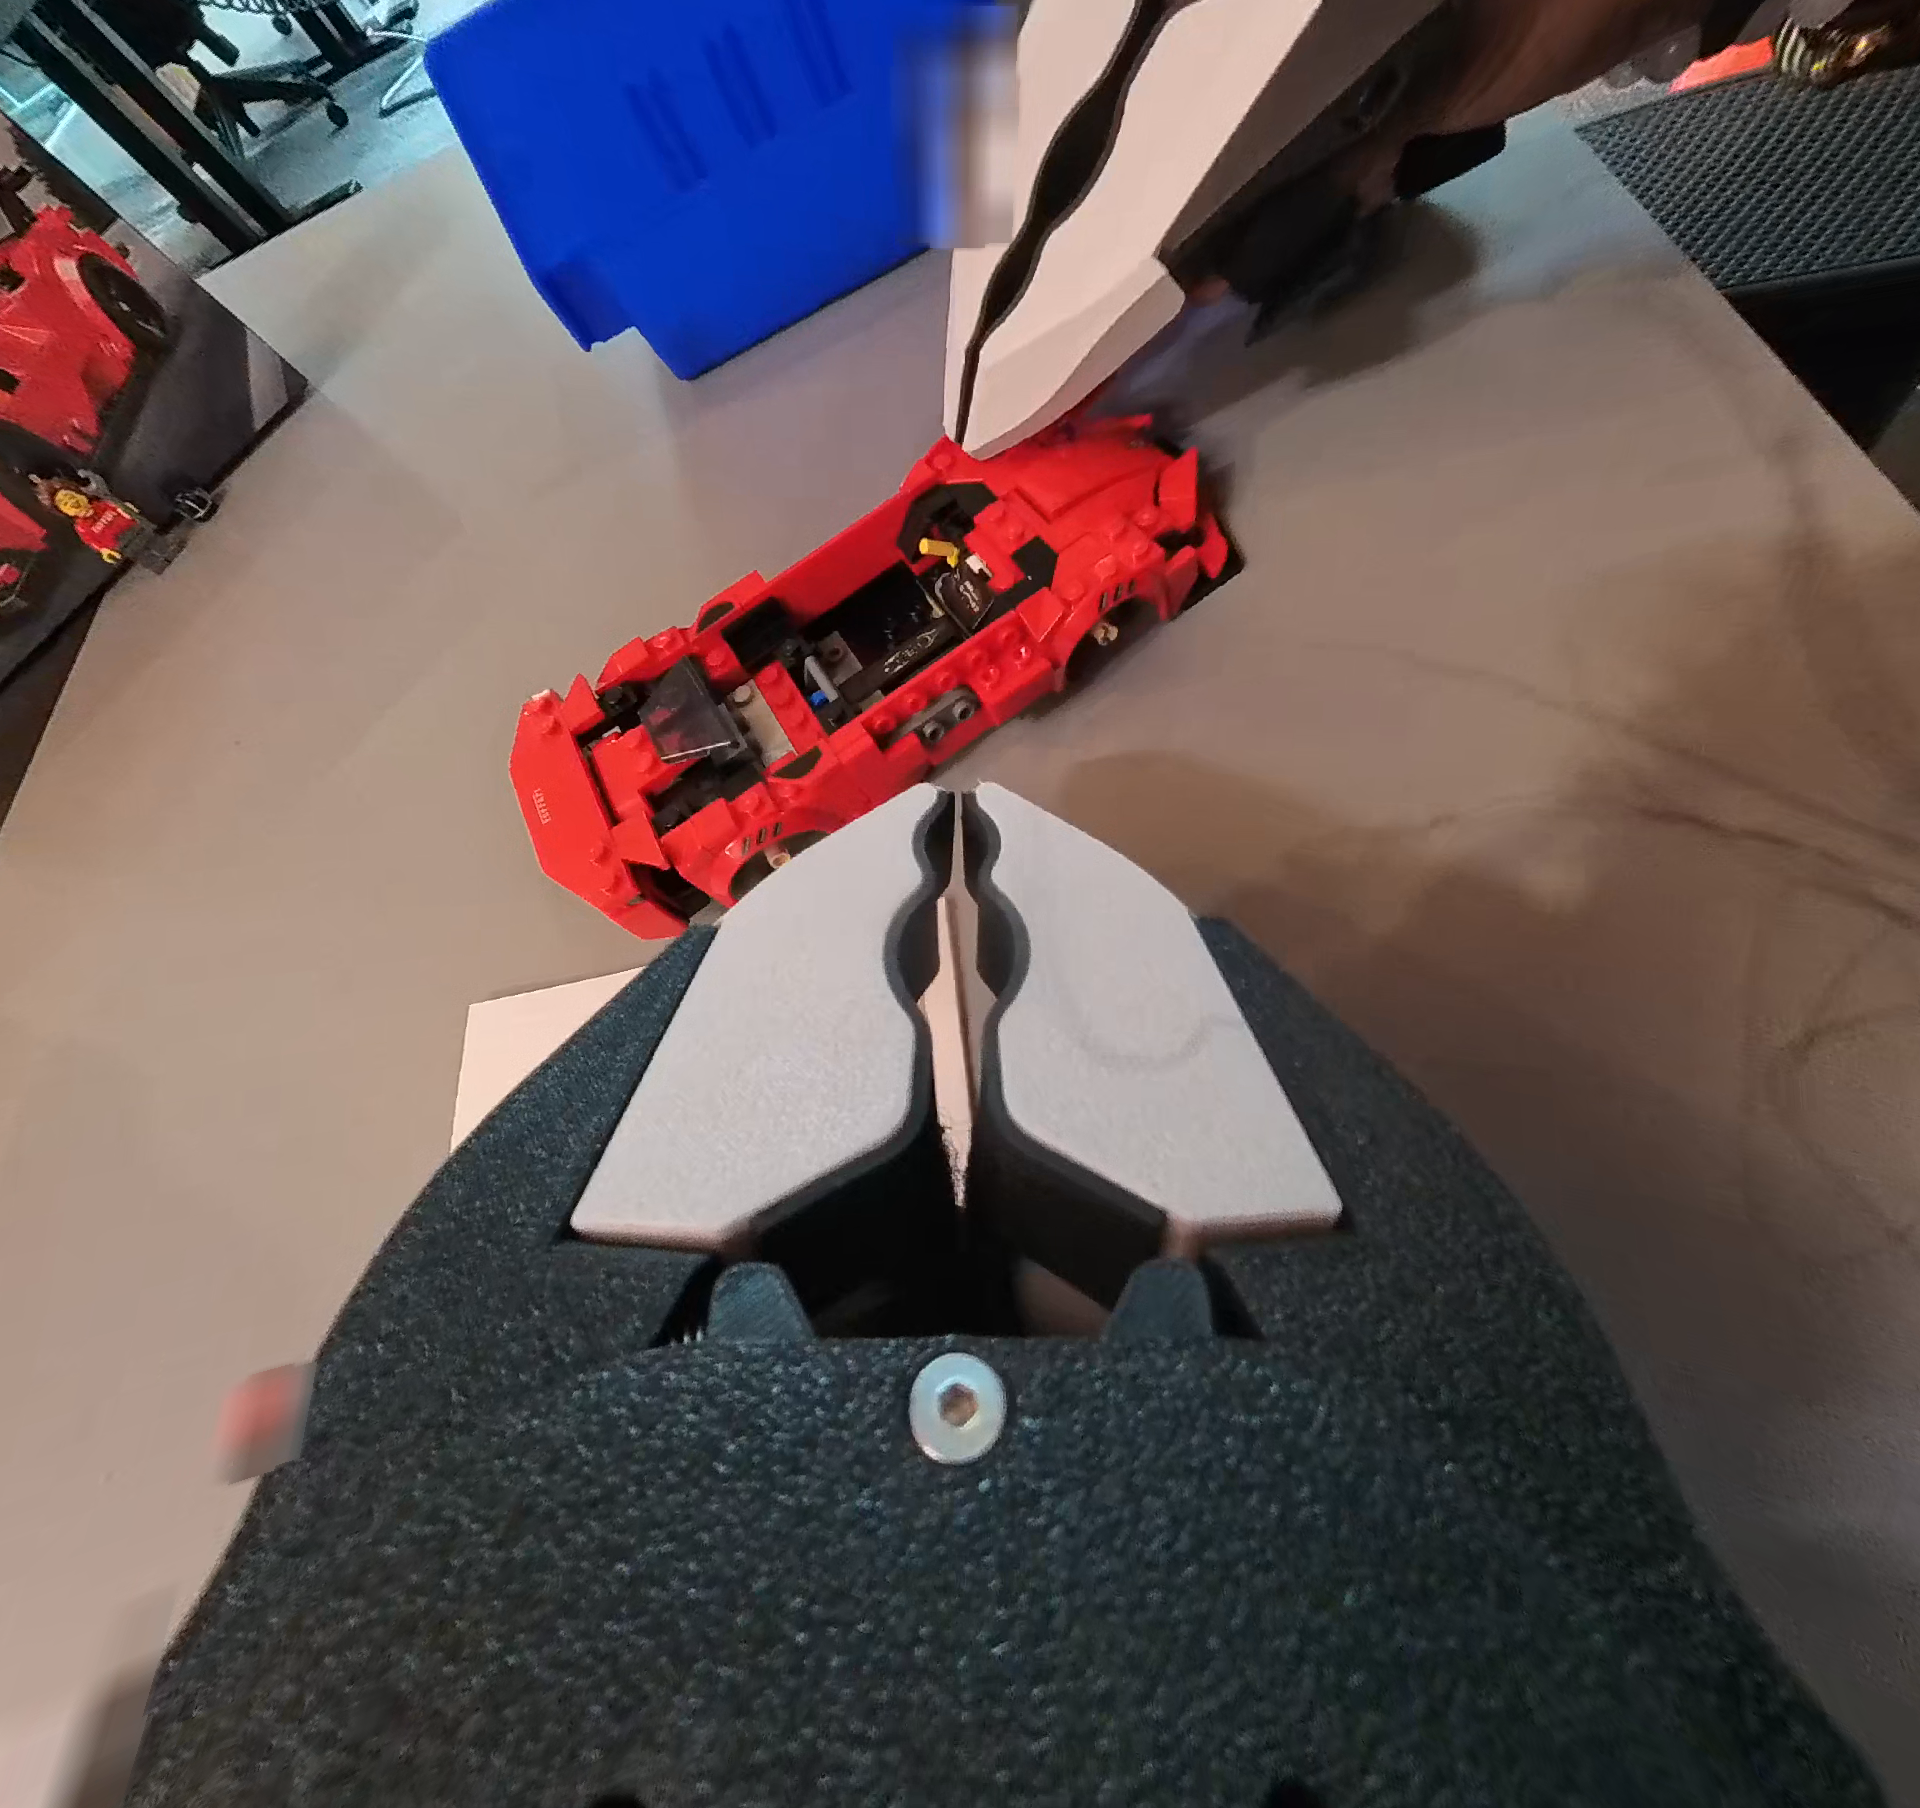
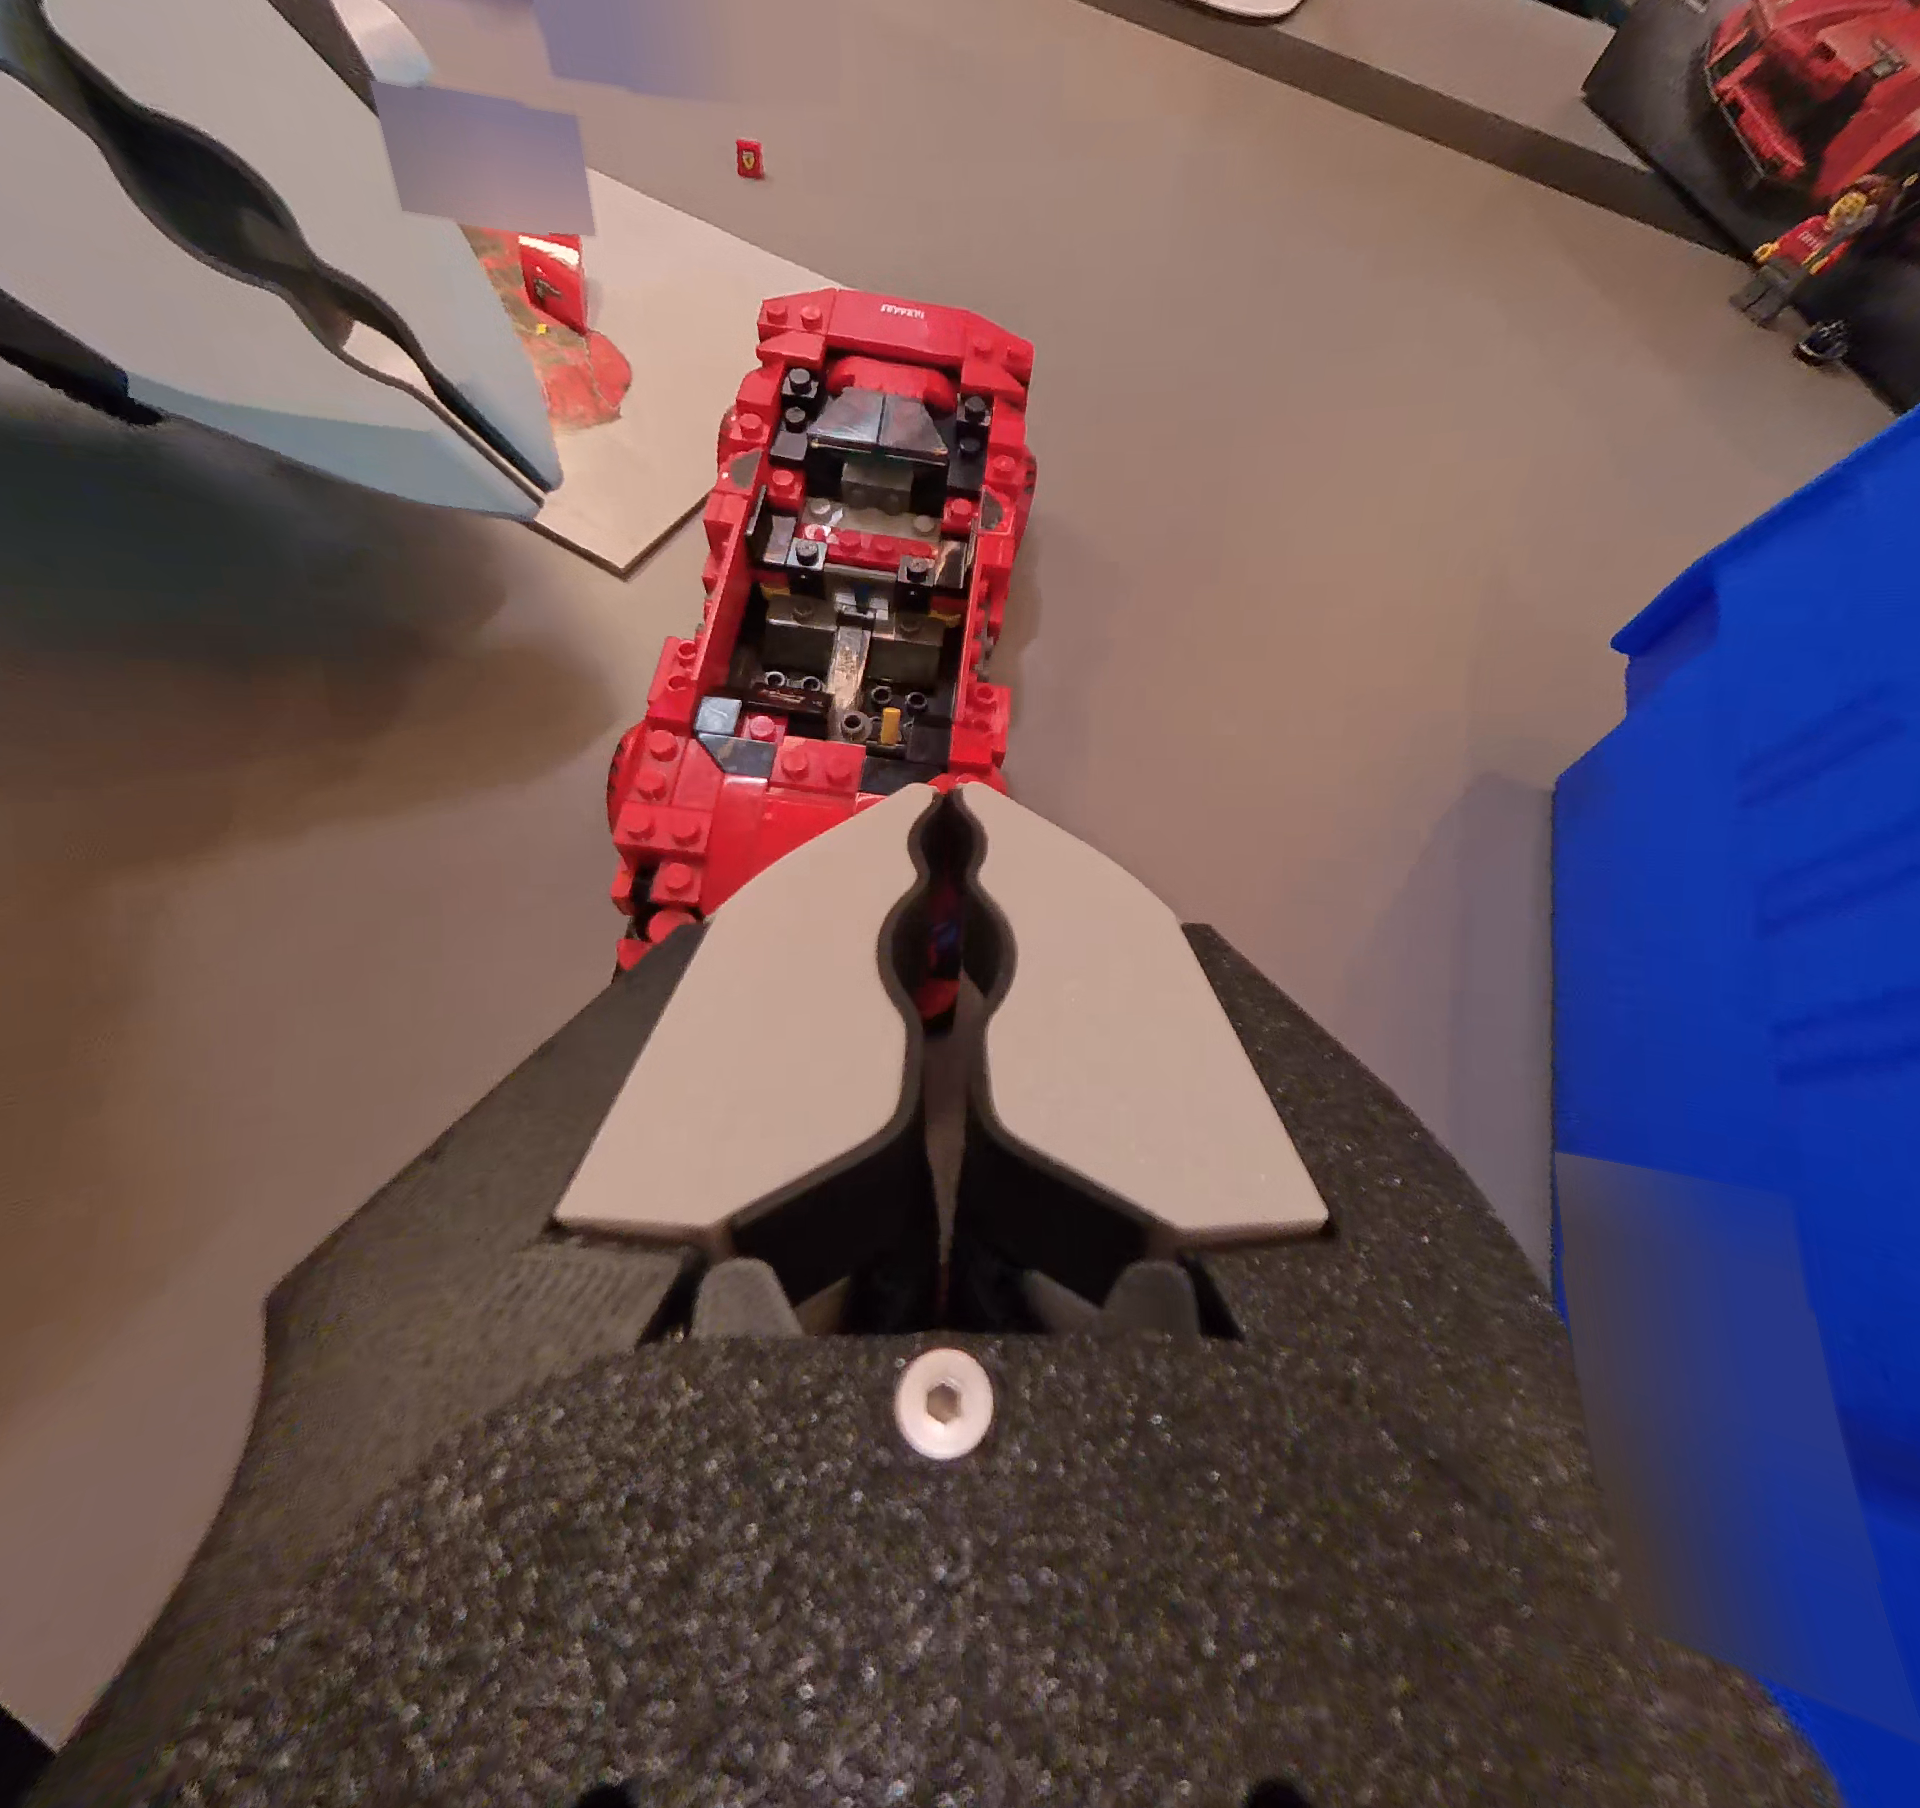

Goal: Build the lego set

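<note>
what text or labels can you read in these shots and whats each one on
I won't copy out the writing; this is where it sits.
Red lego car: small white lettering on its rear wing.
Dark set box: white print, small.
Loose red tile: a badge, too small to read.
Black cockpit pieces: pale markings, blurred.

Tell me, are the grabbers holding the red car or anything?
Both look shut. The left gripper holds nothing. The right gripper presses on the red car at its front end; any grip there is hidden.
</note>
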{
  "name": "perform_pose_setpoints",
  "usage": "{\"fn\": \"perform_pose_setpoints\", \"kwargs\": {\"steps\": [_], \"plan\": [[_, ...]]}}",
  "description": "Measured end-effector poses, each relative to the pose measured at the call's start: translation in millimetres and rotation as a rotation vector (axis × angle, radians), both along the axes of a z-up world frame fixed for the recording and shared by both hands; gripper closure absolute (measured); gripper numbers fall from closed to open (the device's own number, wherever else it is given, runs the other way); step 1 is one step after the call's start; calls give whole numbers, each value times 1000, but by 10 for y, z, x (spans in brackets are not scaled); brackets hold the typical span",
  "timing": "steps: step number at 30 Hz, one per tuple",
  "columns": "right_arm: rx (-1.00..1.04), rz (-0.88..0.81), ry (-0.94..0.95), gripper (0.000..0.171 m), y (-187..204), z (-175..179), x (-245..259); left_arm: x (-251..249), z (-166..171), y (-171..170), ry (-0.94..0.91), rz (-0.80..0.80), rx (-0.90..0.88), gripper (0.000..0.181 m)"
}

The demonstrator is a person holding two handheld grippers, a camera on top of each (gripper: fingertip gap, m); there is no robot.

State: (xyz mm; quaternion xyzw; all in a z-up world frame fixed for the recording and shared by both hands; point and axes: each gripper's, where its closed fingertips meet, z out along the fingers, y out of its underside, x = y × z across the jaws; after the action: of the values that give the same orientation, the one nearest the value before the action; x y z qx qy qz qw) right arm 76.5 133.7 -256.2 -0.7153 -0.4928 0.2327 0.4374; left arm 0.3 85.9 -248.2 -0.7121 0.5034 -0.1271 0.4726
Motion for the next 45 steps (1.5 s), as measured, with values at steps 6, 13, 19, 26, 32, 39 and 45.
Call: {"fn": "perform_pose_setpoints", "kwargs": {"steps": [6, 13, 19, 26, 32, 39, 45], "plan": [[-3, 8, 70, 171, 31, 123, -30, 1, -13, -6, 12, -7, 6, 180], [-61, 26, 60, 157, 33, 187, 145, 11, -12, -12, 11, -12, 17, 180], [-116, 66, 50, 170, -39, 102, 128, 37, -9, -14, 13, -18, 32, 180], [-126, 51, 45, 168, -25, 117, 146, 91, 143, 63, 6, -35, 89, 181], [-230, 48, 48, 164, -108, 70, 255, 554, 273, 211, -52, -196, -138, 181], [-282, 63, 71, 169, -162, -14, 275, 913, 107, 445, 73, -304, -220, 181], [-306, 83, 119, 169, -167, -15, 259, 988, 22, 421, 131, -363, -246, 181]]}}
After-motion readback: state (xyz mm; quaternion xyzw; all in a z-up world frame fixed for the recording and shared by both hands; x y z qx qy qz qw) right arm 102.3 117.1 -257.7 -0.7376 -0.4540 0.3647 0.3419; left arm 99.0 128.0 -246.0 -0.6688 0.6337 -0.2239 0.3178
